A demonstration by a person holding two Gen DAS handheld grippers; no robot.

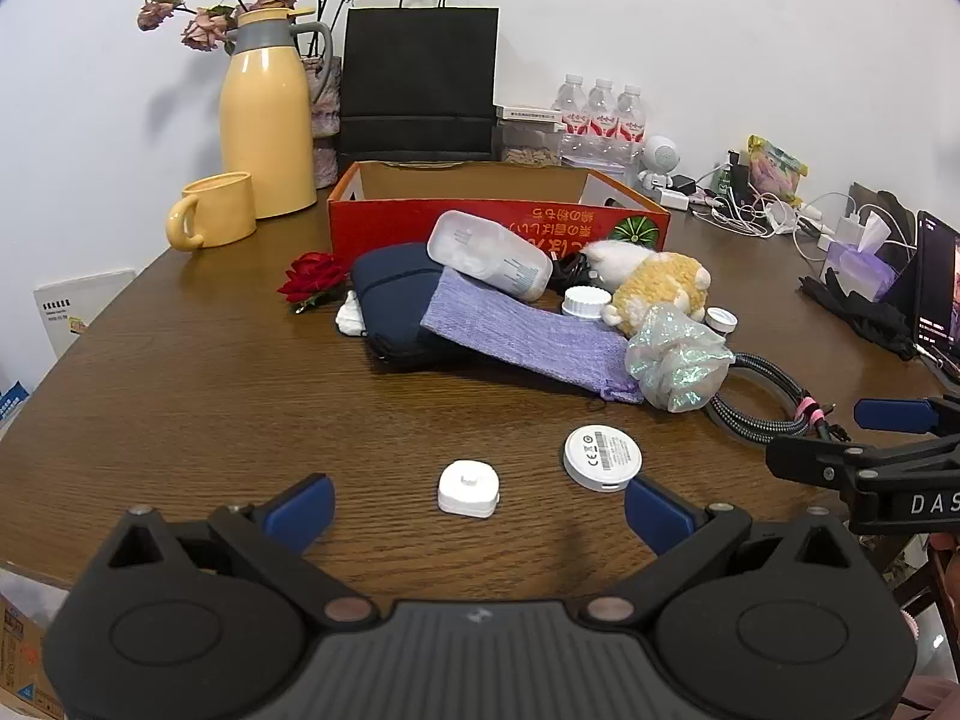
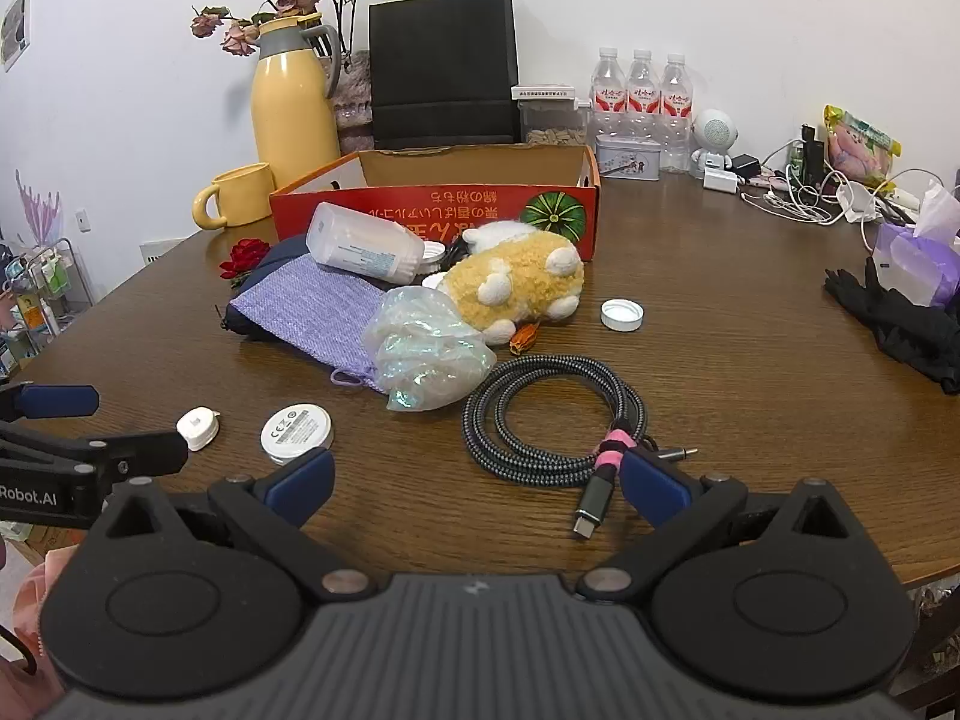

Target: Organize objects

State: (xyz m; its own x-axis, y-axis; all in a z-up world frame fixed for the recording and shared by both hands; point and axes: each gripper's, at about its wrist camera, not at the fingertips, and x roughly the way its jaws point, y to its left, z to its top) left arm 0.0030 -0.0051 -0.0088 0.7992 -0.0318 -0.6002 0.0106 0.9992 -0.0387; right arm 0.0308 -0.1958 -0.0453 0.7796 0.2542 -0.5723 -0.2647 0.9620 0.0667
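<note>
My left gripper is open and empty, low over the wooden table, its jaws either side of a small white square plug. A white round disc lies just right of it. My right gripper is open and empty; a coiled braided cable lies just ahead, its connector near the right finger. Behind lie a purple knit pouch, iridescent plastic wrap, a yellow plush toy, a white plastic jar, a dark blue pouch and a red fabric rose. An open red cardboard box stands behind them.
A yellow mug, yellow thermos, black paper bag and water bottles stand at the back. Chargers and cables, a tissue pack, black gloves and a screen are at the right. A loose white cap lies mid-table.
</note>
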